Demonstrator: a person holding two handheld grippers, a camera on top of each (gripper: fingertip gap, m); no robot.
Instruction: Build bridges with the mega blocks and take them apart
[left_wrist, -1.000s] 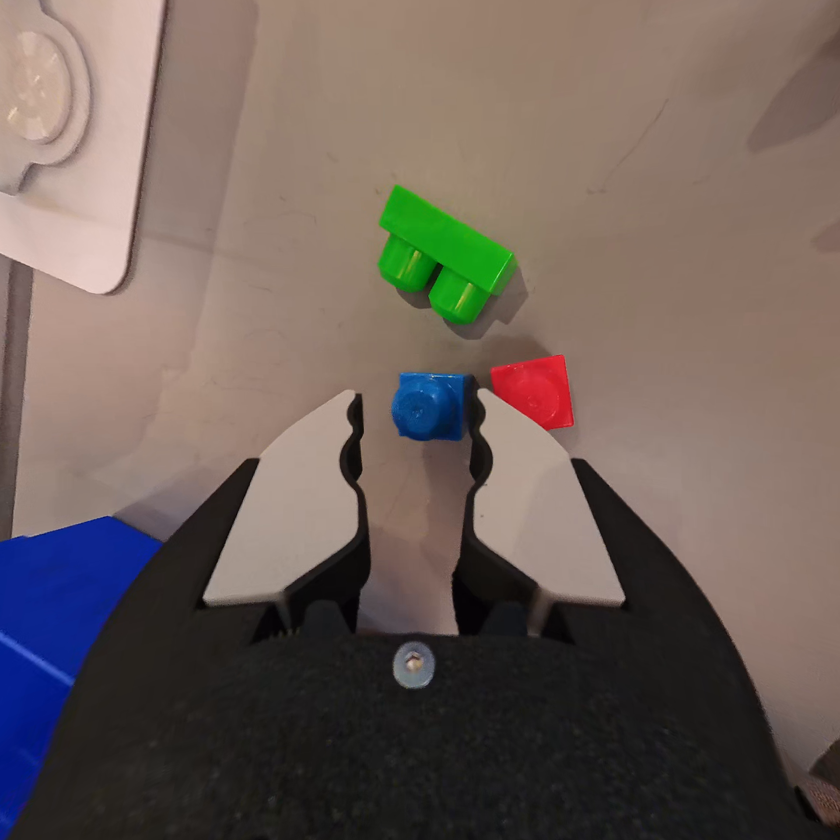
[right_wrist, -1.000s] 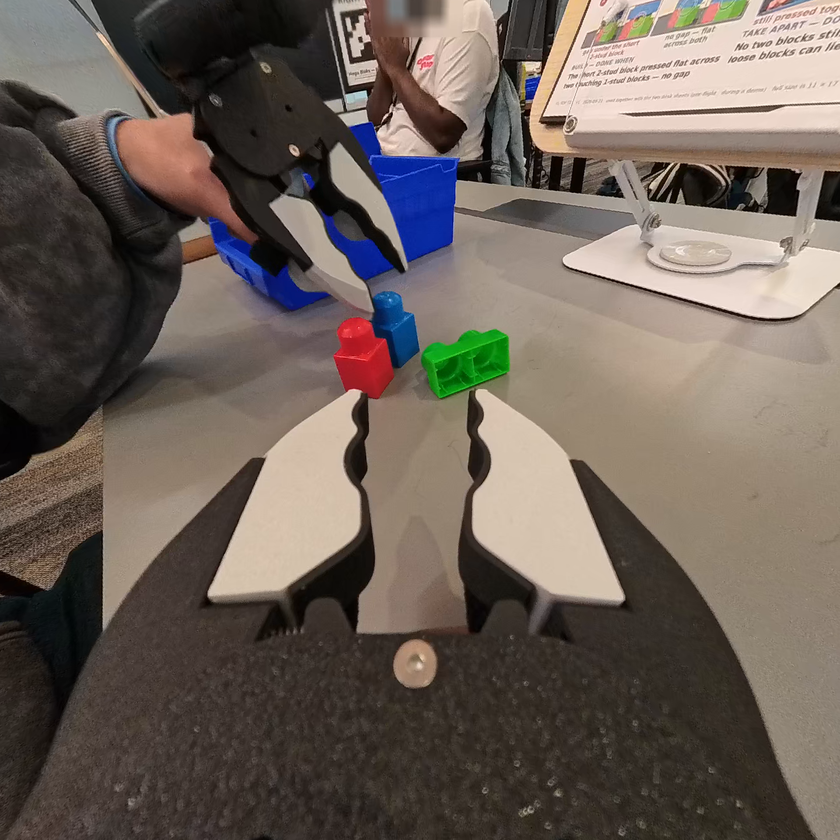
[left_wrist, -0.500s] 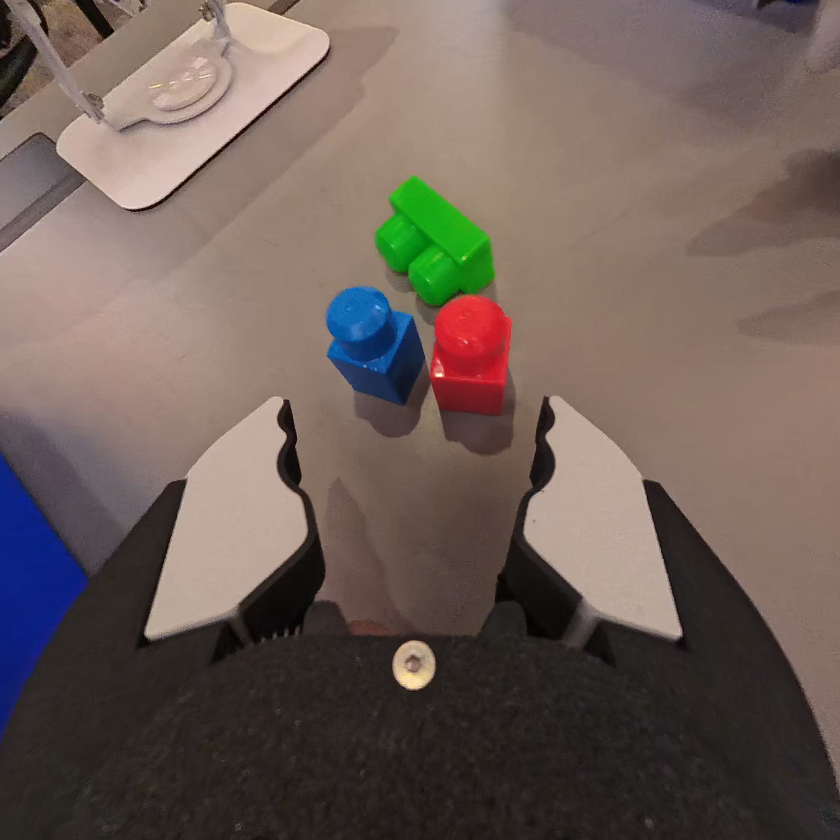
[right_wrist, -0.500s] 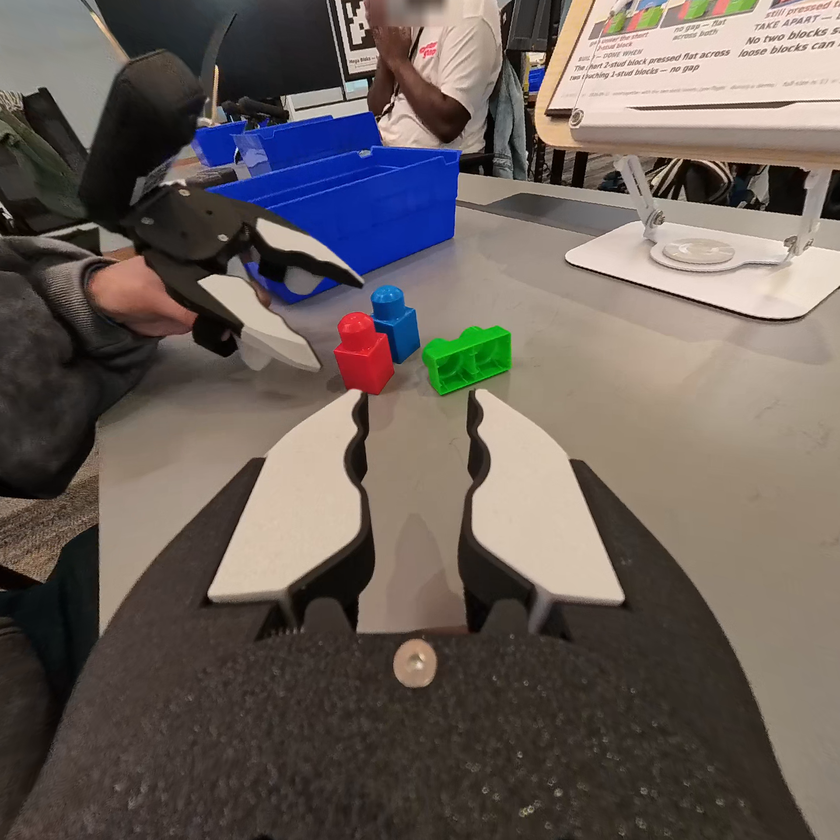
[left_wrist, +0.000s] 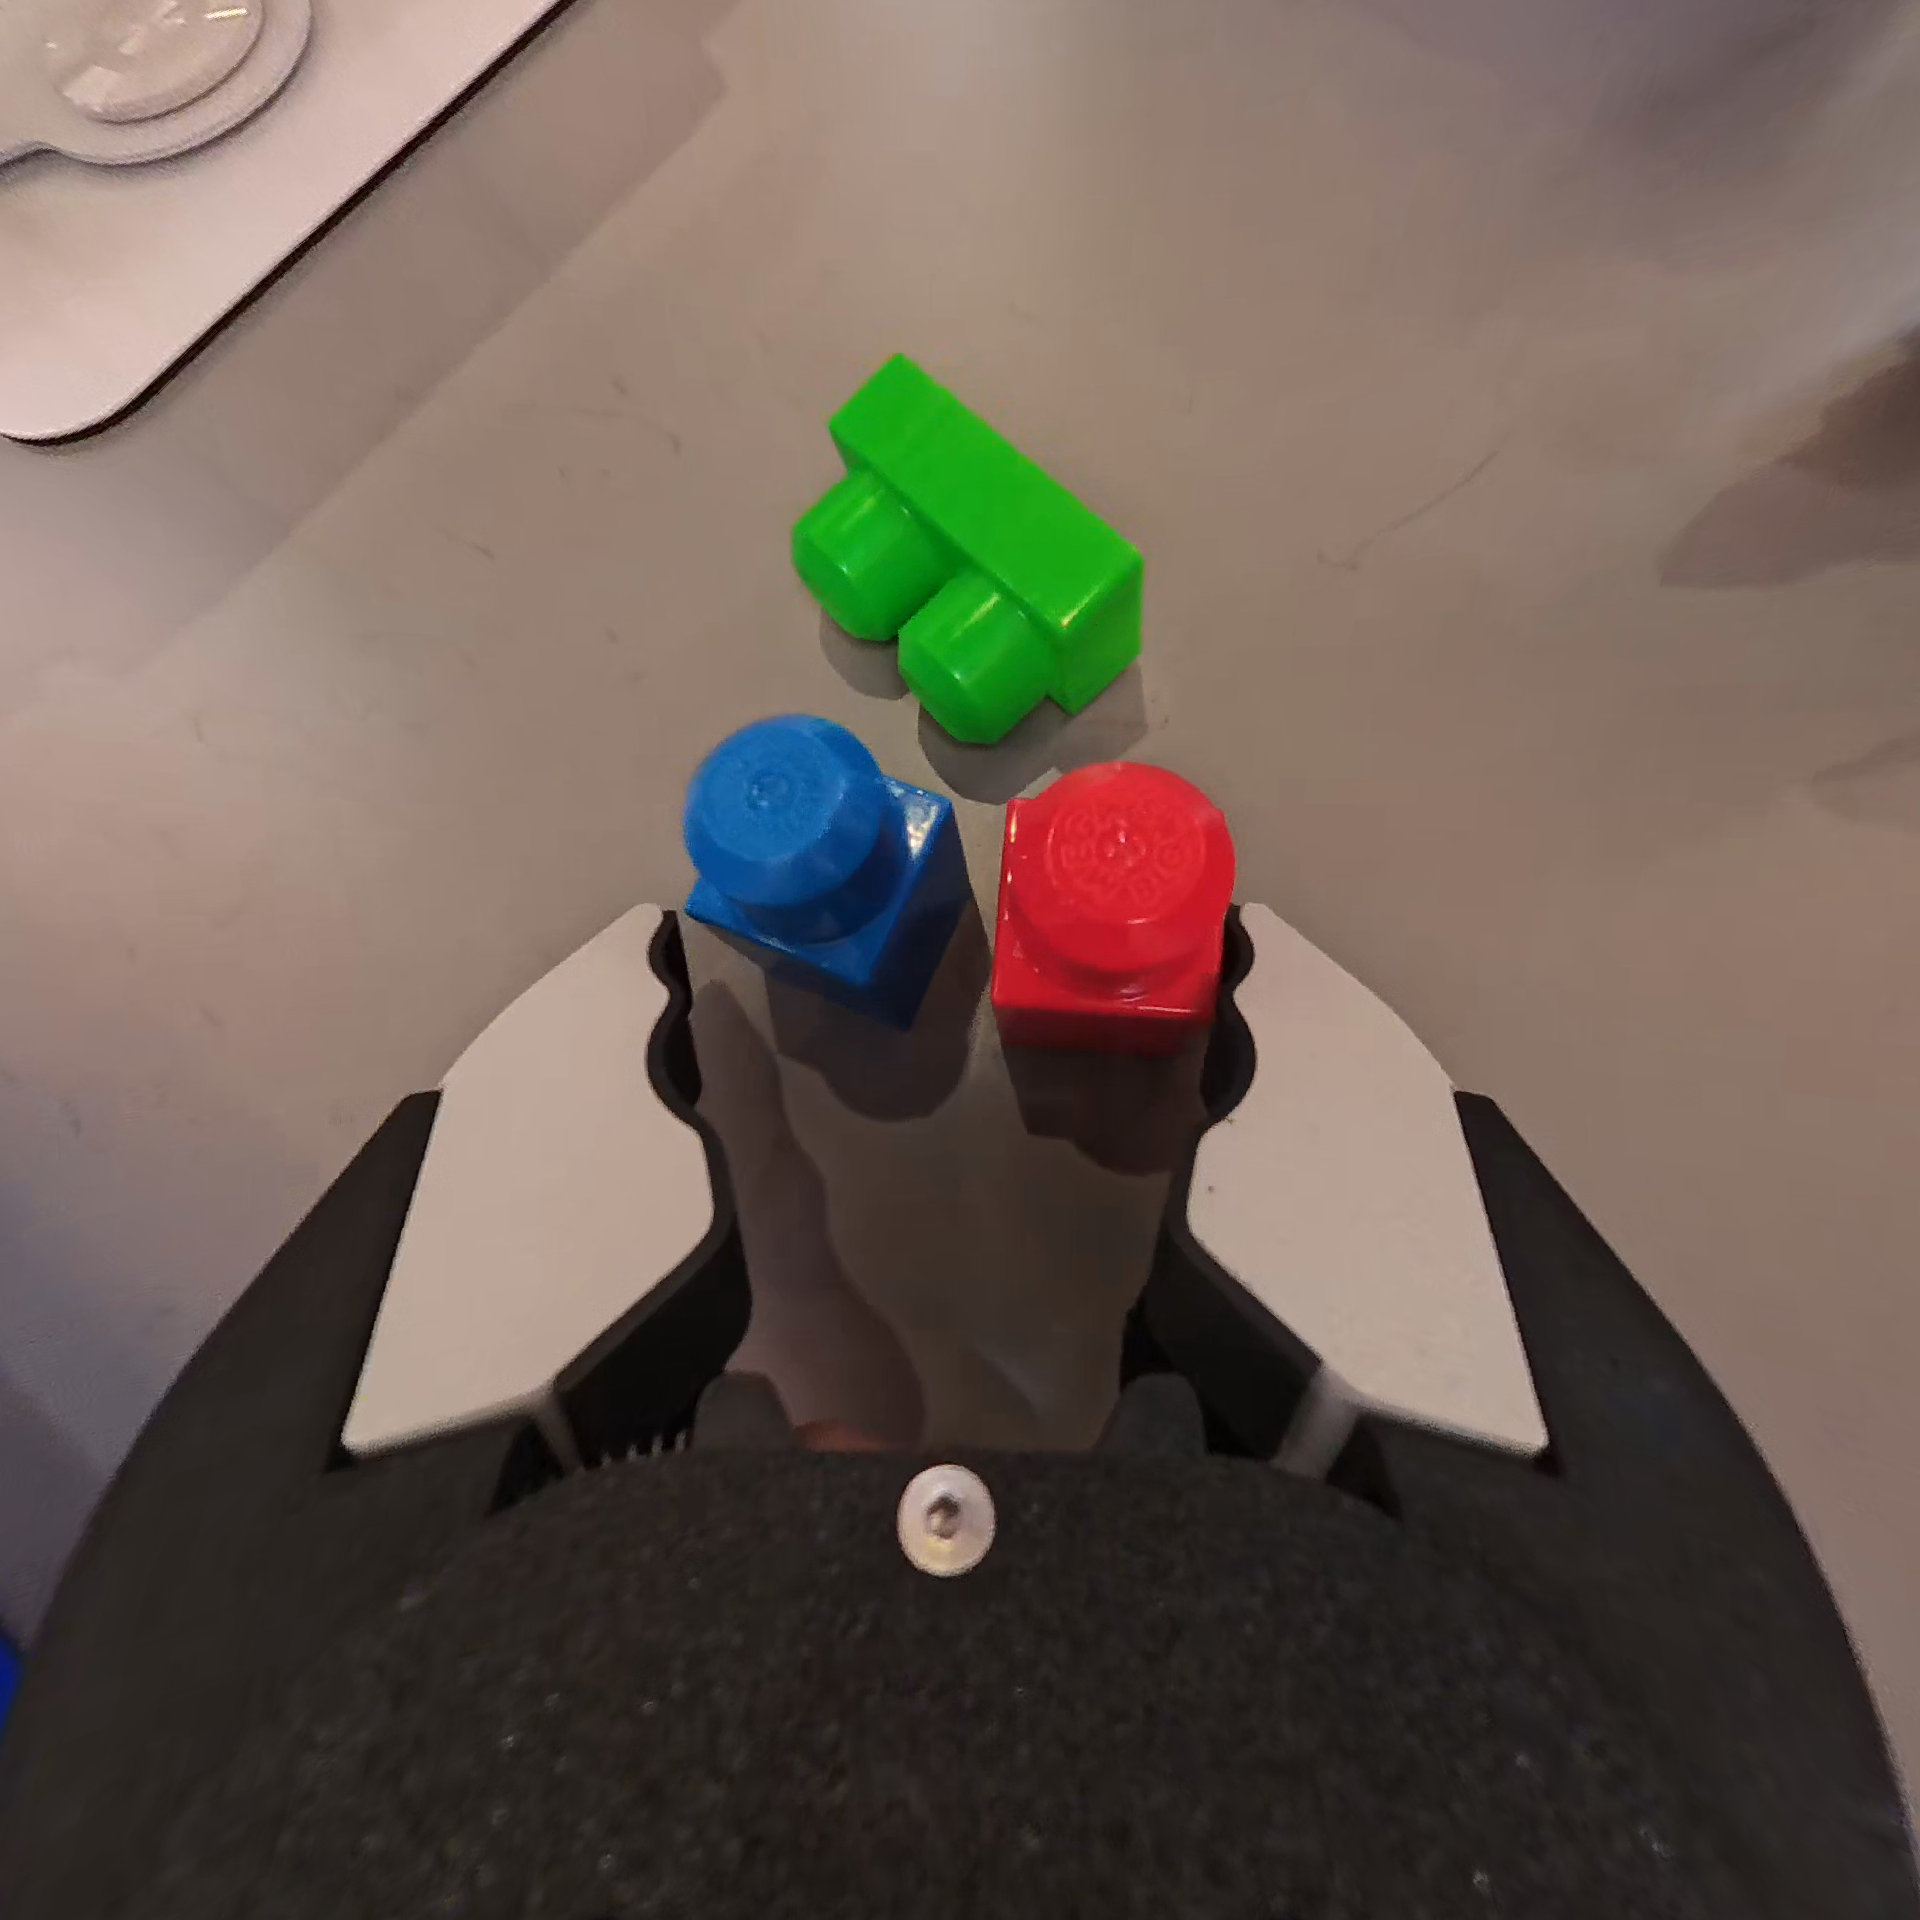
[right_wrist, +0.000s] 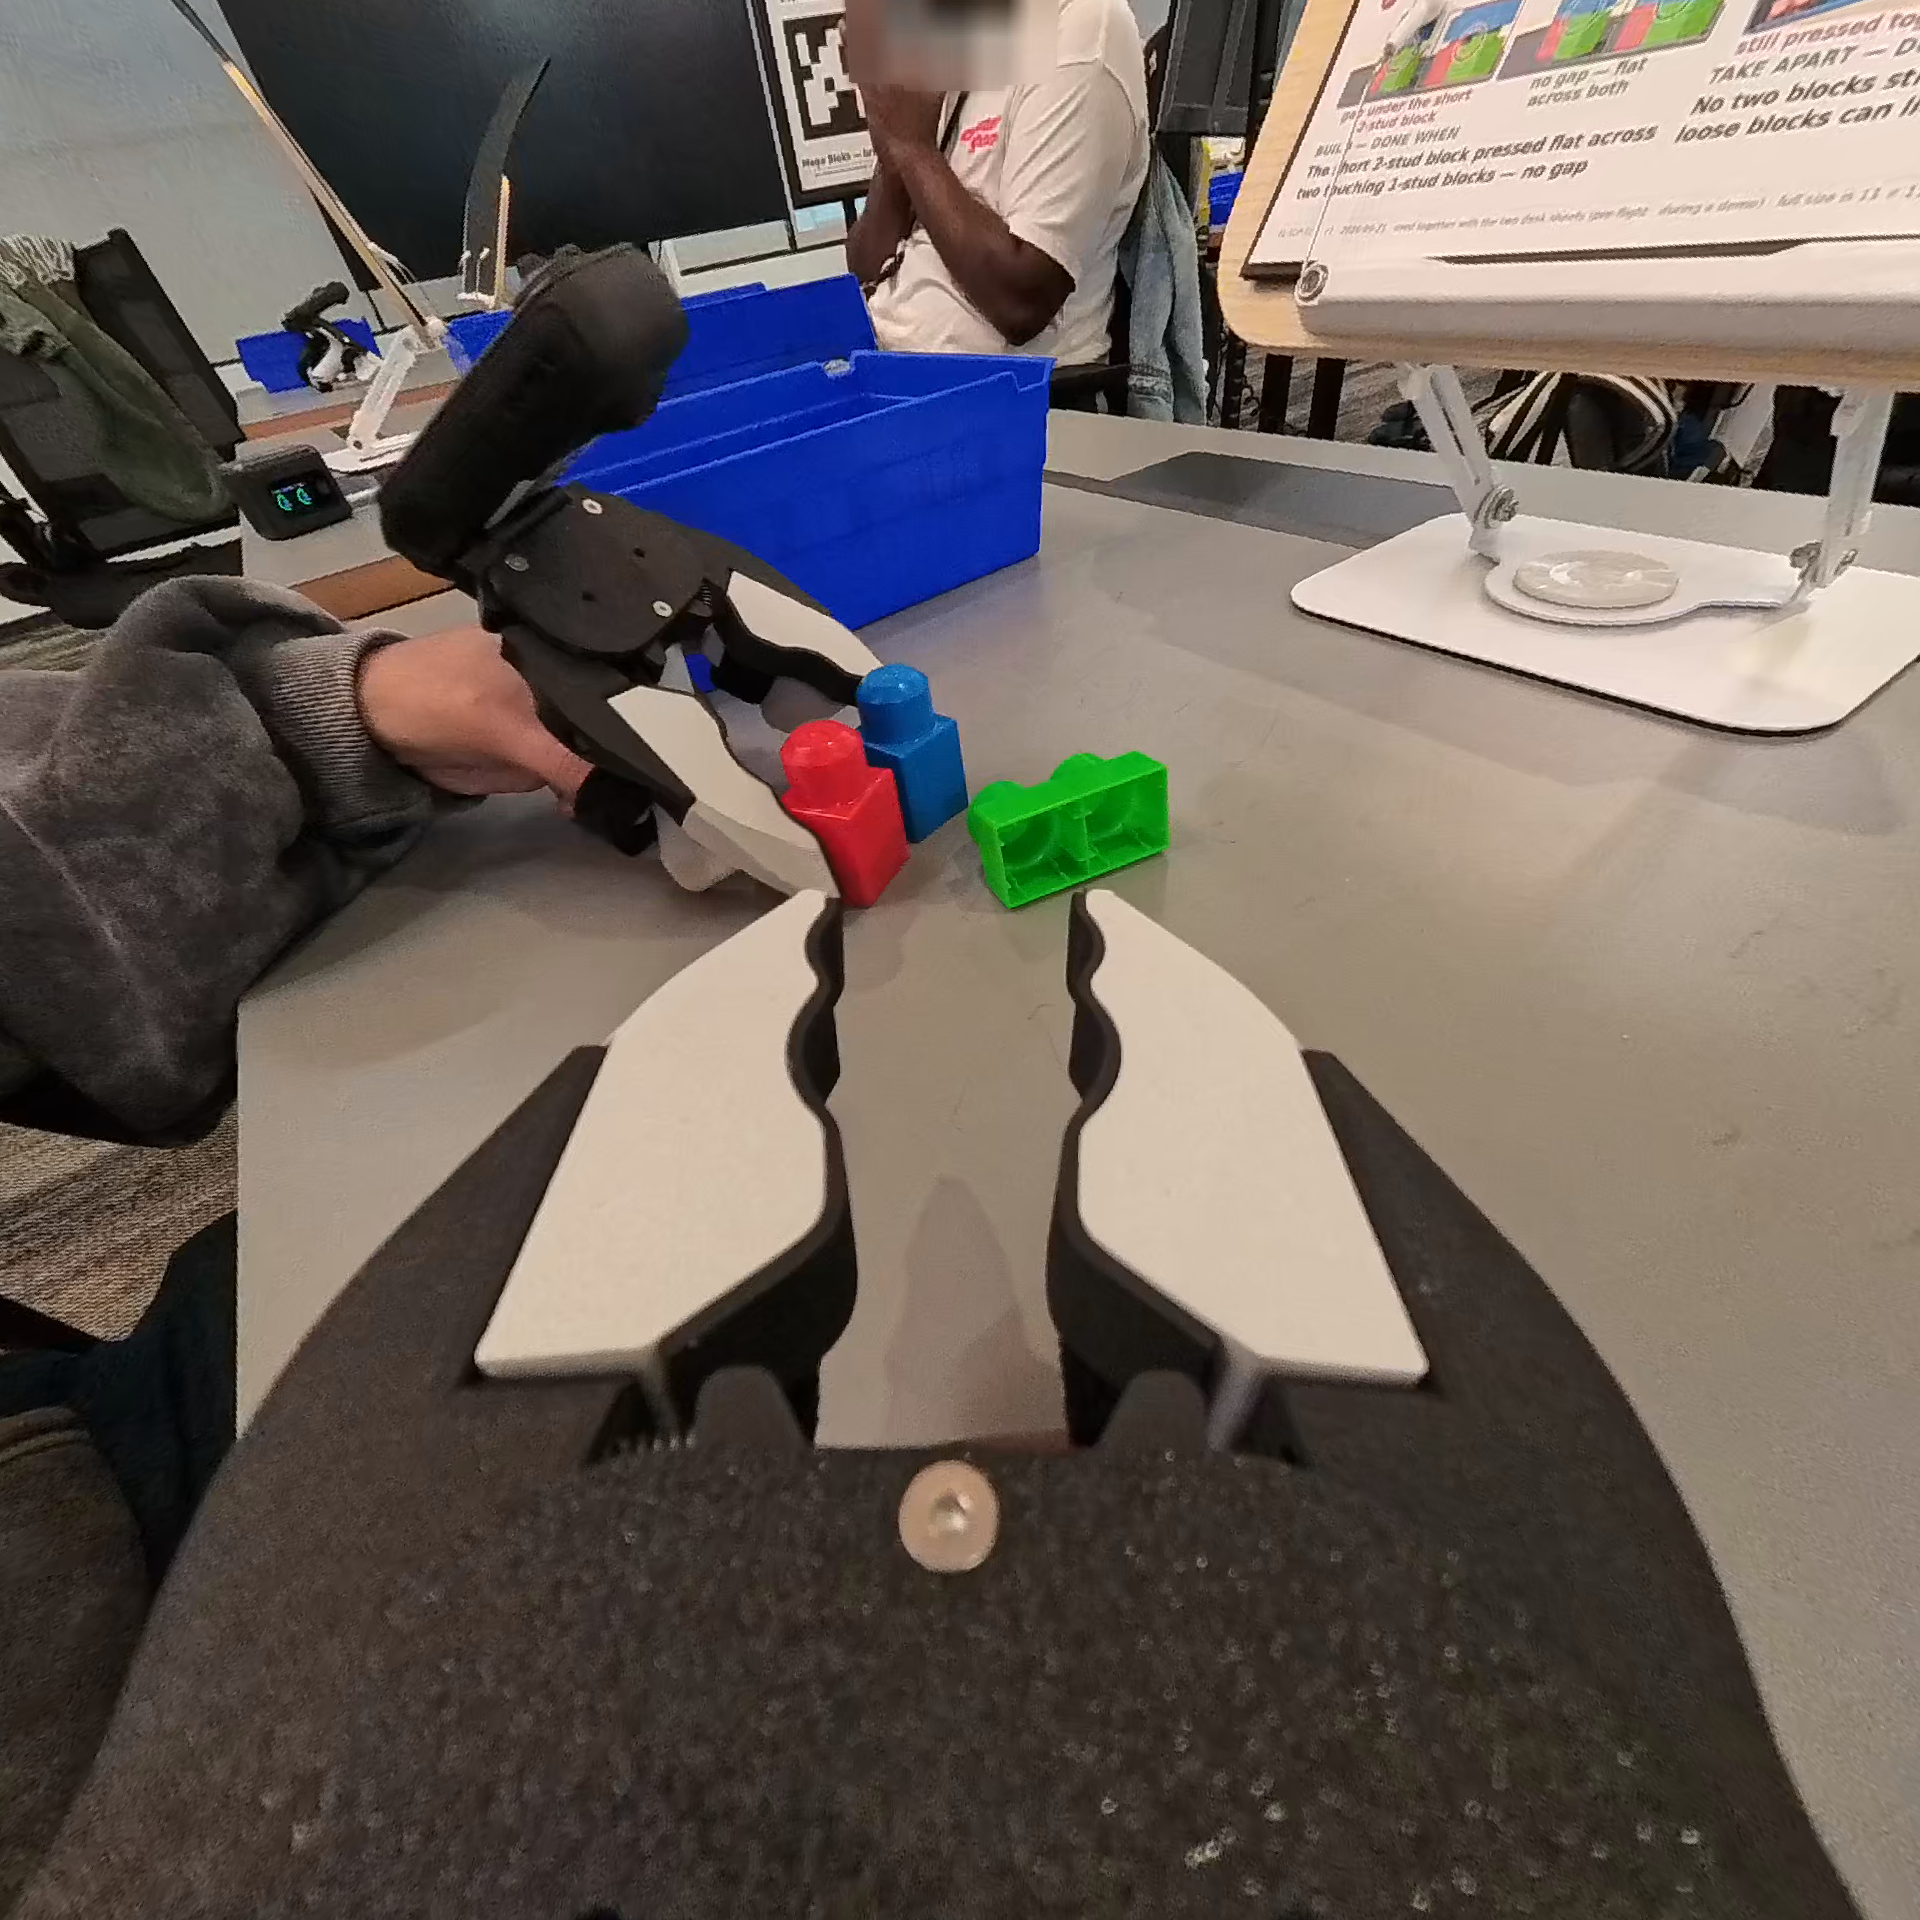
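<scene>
Blue block (left_wrist: 831, 894) and red block (left_wrist: 1117, 914), now between the wide-open, empty left claw (left_wrist: 951, 925) tips; it has closed in. Squeezing them together looks next. Right claw (right_wrist: 951, 904) part-open, empty.

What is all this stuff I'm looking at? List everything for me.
red block: one, red, single stud, upright on the table beside the blue one
blue block: one, blue, single stud, upright
green block: one, green, two studs, lying on its side beyond the other two
table: one, grey
bin: one, blue, far side of the table
stand: one, white base, holding an instruction sheet
person: one, white shirt, standing in the background
left gripper: black with grey fingers, open around the red and blue blocks
right gripper: same, open, empty, short of the blocks
</scene>
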